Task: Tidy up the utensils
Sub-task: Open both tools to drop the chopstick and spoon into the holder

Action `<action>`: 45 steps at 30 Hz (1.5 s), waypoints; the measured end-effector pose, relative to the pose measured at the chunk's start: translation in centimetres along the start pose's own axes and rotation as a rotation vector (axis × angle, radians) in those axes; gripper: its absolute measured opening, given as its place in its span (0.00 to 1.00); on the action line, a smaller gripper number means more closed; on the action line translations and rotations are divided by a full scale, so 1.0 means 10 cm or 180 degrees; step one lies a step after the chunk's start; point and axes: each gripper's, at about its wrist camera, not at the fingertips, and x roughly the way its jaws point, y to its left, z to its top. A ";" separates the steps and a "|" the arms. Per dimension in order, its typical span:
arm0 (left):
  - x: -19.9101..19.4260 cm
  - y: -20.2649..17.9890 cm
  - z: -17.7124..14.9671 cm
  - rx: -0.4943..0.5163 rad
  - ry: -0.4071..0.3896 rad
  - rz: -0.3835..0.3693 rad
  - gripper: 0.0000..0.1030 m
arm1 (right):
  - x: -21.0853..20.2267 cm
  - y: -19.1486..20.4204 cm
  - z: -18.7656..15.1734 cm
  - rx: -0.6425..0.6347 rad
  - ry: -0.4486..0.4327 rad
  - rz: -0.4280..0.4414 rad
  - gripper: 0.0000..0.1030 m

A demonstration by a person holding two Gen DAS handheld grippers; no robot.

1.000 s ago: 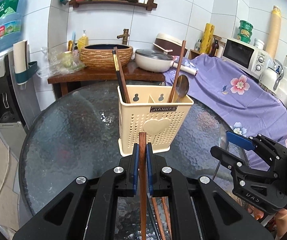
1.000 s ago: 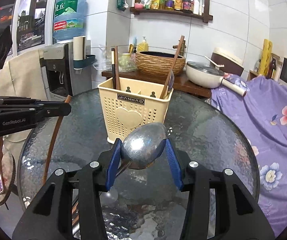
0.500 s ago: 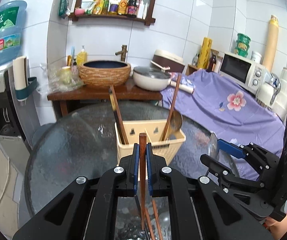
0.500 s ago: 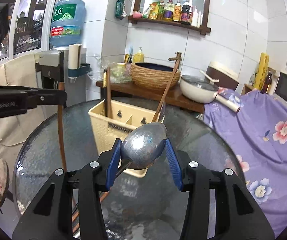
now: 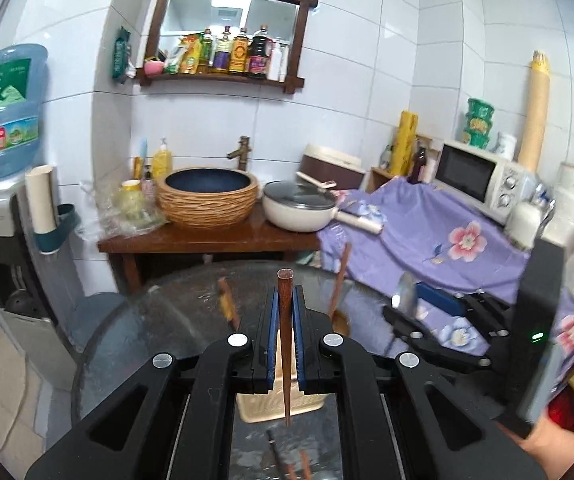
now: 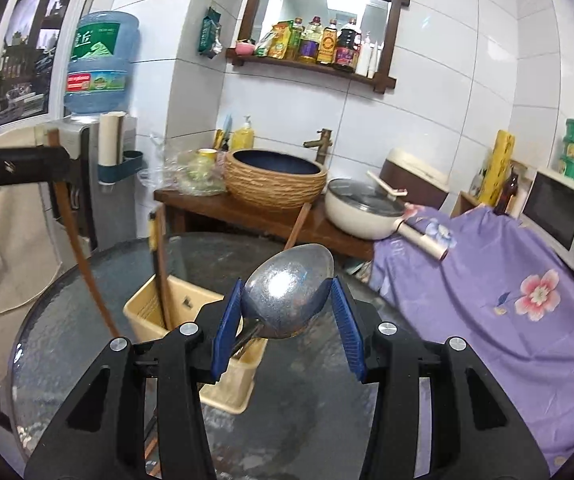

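Above the round glass desk [image 6: 87, 320]: left claw [image 5: 286, 312], clamped tight on one upright brown chopstick [image 5: 285, 344]; right claw [image 6: 287, 312], gripping a steel spoon [image 6: 287, 296] by its bowl. Below them: cream utensil holder [image 6: 147, 312], chopsticks standing inside.

White tiled wall [image 5: 367, 80], wooden shelf [image 6: 311, 66], window [image 6: 19, 40]

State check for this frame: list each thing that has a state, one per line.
Left tongs: shut on a wooden chopstick, held upright.
Right tongs: shut on a metal spoon, bowl up.
Utensil holder: upright on the glass table, chopsticks standing in it.
Pan: lid on.
Microwave: door closed.
Water jug: upside down on its dispenser.
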 end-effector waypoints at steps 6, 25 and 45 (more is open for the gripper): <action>-0.04 0.02 0.48 -0.0070 -0.0140 0.0074 0.06 | 0.11 -0.06 0.33 -0.0054 -0.0092 -0.0205 0.44; 0.52 0.28 0.21 -0.0282 -0.0116 0.0387 0.06 | 0.51 0.39 0.04 -0.0518 -0.0256 -0.0787 0.44; 0.78 0.32 -0.36 -0.0251 0.0148 0.0390 0.06 | 0.58 0.67 -0.47 -0.0811 -0.0297 -0.0815 0.44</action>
